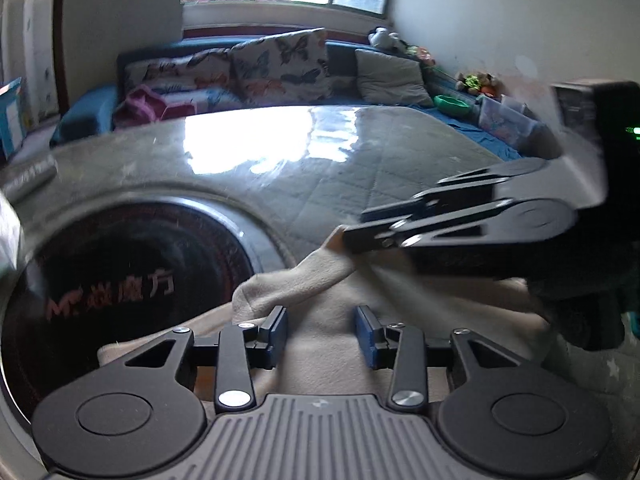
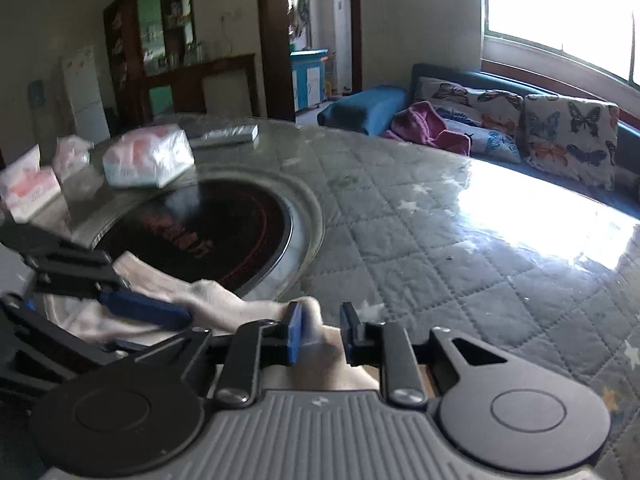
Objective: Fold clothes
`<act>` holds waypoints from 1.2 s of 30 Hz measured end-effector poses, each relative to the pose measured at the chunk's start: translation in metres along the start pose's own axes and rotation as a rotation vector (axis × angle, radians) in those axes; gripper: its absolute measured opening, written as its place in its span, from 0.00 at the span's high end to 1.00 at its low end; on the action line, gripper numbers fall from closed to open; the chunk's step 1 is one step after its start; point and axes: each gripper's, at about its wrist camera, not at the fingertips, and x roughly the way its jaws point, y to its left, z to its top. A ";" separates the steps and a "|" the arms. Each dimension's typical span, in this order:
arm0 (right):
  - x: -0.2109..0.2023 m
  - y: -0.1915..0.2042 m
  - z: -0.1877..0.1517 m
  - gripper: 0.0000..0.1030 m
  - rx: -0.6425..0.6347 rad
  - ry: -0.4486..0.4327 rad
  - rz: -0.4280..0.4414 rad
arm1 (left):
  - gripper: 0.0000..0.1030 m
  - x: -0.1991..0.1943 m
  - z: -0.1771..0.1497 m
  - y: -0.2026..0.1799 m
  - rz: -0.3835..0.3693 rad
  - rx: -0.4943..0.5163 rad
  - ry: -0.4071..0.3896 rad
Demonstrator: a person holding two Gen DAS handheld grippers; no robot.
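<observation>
Both grippers work the same cream garment, which lies bunched at the near edge of the table, partly over the dark round hotplate set into it. Taking that hotplate as the landmark: the left gripper hovers just on the near side of it, jaws apart, the cloth lying under and between its blue pads with no pinch visible. On the side of the cloth away from the hotplate, the right gripper has its jaws parted by a narrow gap; a fold of the garment bulges against its left pad, while the right pad looks clear of the cloth. I read that as no firm hold. In the left wrist view its fingers meet a raised corner of the fabric, though blur hides whether anything is clamped there.

Beyond the hotplate stand several tissue packs, and farther off a sofa with butterfly cushions.

The risk, as I judge it, is that the lifted corner slips free and the fold collapses, since neither gripper seems truly clamped. A second hazard is that the loose cloth gets dragged further across the hotplate and bunches up. A hasty left pinch could also catch two layers and skew the crease.
</observation>
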 end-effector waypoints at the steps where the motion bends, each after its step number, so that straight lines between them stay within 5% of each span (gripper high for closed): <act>1: -0.004 -0.001 0.000 0.81 0.011 -0.007 -0.002 | 0.60 0.001 0.000 0.003 -0.004 -0.016 0.002; 8: -0.049 0.013 -0.021 0.81 -0.025 0.004 0.010 | 0.60 0.003 0.001 0.004 0.000 -0.026 0.007; 28: -0.040 -0.016 -0.048 0.87 0.113 0.003 -0.114 | 0.59 0.004 -0.002 -0.002 0.027 -0.004 -0.007; 36: -0.086 0.013 -0.055 0.86 -0.001 0.002 -0.071 | 0.59 0.004 -0.003 -0.004 0.038 -0.004 -0.013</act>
